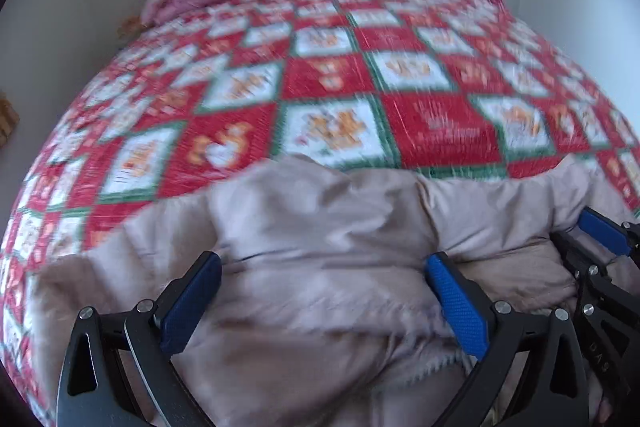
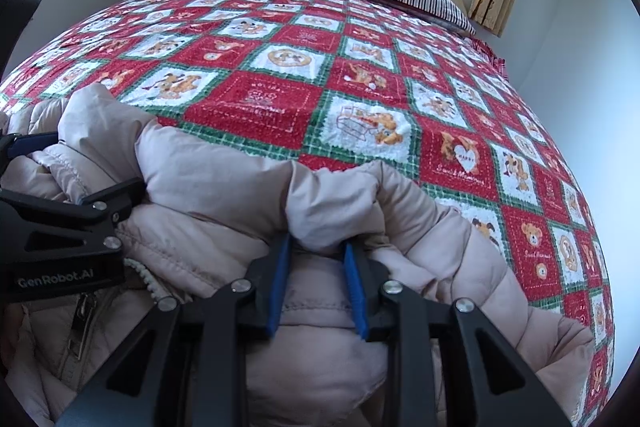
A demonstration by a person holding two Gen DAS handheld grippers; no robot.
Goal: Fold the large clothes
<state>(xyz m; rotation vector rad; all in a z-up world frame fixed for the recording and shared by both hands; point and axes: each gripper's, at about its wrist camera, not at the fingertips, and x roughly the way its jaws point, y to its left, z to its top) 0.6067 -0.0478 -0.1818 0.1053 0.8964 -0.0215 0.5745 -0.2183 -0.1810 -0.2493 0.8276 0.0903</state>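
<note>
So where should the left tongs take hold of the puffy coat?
On the raised quilted fold of the puffy coat just ahead of the open left tongs, coming down from the near edge. That ridge stands proud of the bedspread, level with the right tongs' pinch.

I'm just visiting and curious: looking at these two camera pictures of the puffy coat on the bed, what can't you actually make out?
- Left wrist view: the quilt pictures are smeared by motion blur.
- Right wrist view: the beige padded coat runs past the bottom edge, so its full shape is unknown.
- Right wrist view: the right gripper covers the fabric it pinches.
- The left gripper stands open over the coat; contact is unclear.
</note>
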